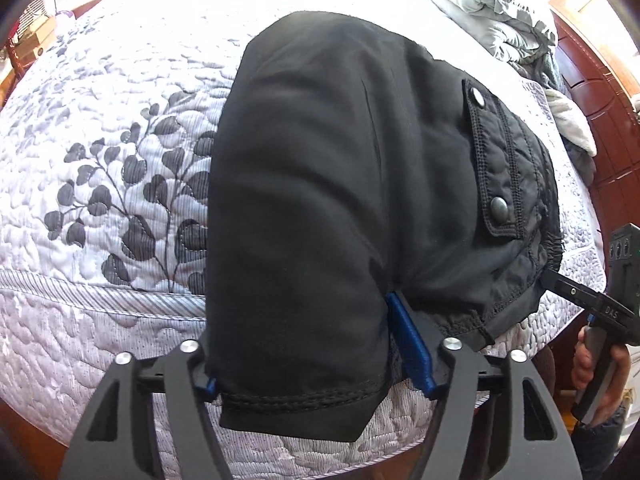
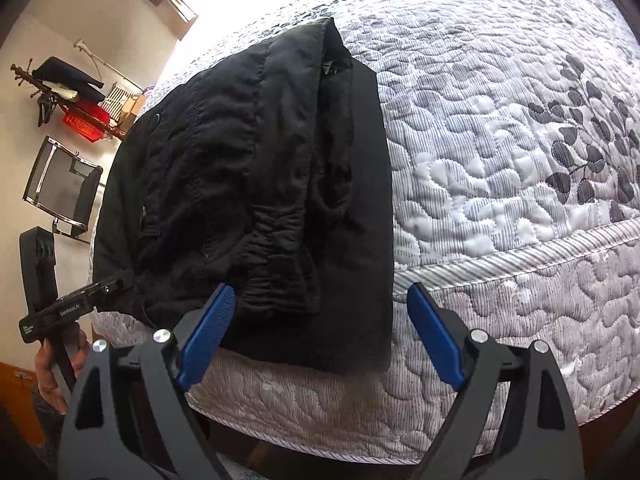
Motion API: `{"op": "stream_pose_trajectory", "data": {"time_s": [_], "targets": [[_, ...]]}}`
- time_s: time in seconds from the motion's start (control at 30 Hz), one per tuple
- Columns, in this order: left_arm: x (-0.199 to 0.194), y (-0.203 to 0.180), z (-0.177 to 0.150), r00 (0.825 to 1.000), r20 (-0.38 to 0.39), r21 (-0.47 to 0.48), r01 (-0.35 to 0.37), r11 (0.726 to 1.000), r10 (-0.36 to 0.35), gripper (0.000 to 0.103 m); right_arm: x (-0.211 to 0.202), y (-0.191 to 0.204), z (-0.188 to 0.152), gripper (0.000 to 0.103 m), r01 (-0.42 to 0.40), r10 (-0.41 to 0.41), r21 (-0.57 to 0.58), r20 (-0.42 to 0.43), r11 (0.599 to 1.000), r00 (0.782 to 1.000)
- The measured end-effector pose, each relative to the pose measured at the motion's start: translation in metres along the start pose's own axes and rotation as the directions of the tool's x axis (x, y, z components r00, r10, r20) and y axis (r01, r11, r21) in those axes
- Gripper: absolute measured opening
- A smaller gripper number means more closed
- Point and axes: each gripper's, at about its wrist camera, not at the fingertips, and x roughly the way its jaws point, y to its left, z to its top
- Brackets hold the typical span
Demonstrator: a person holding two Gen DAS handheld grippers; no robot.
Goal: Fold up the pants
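Black pants [image 1: 340, 200] lie folded in a thick stack on the quilted bed, near its front edge; a snap-flap pocket [image 1: 496, 168] shows on top. They also show in the right wrist view [image 2: 260, 200]. My left gripper [image 1: 316, 344] is open, its blue pads on either side of the hanging folded hem, not pinching it. My right gripper [image 2: 320, 328] is open at the stack's waistband end, jaws wide apart around the near corner, holding nothing. The right gripper shows in the left wrist view [image 1: 576, 292], the left one in the right wrist view [image 2: 104, 292].
A white-grey quilt with a leaf print [image 1: 120, 200] covers the bed [image 2: 520, 160]. Crumpled grey bedding [image 1: 516, 20] lies at the far right. A wooden door [image 1: 600, 100] stands behind it. A mesh chair [image 2: 60, 188] and a cluttered rack [image 2: 80, 104] stand by the wall.
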Motion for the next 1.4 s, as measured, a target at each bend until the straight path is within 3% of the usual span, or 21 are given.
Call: {"op": "stream_pose_trajectory", "data": {"time_s": [0.23, 0.37, 0.6, 0.7, 0.83, 1.03, 1.4], "targets": [[0.009, -0.012, 0.006, 1.000, -0.009, 0.000, -0.021, 1.000, 0.021, 0.083, 0.021, -0.014, 0.009, 0.090, -0.072, 0.074, 0.054, -0.038, 0.996, 0.997], [0.015, -0.023, 0.008, 0.999, -0.008, 0.010, -0.040, 0.999, 0.040, 0.083, 0.031, -0.017, 0.011, 0.090, -0.111, 0.115, 0.072, -0.051, 0.991, 0.992], [0.008, -0.041, 0.002, 0.995, 0.045, 0.045, -0.087, 0.995, 0.085, 0.077, 0.016, -0.002, 0.005, 0.043, -0.091, 0.092, -0.013, 0.025, 0.996, 0.995], [0.003, -0.055, -0.001, 0.990, 0.080, 0.072, -0.119, 0.990, 0.113, 0.068, 0.004, 0.007, 0.005, 0.036, -0.077, 0.079, -0.036, 0.060, 0.996, 0.995], [-0.003, -0.064, 0.002, 0.986, 0.107, 0.081, -0.134, 0.988, 0.125, 0.058, -0.009, 0.026, 0.011, 0.033, -0.034, 0.046, -0.116, 0.097, 0.993, 0.994], [-0.011, -0.062, 0.011, 0.985, 0.150, 0.053, -0.096, 0.994, 0.087, 0.051, -0.025, 0.051, 0.022, 0.031, 0.033, 0.005, -0.223, 0.166, 0.974, 0.986], [-0.026, -0.054, 0.052, 0.961, 0.269, 0.033, -0.067, 0.997, 0.056, 0.046, -0.041, 0.075, 0.055, 0.029, 0.067, 0.025, -0.330, 0.268, 0.942, 0.963]]}}
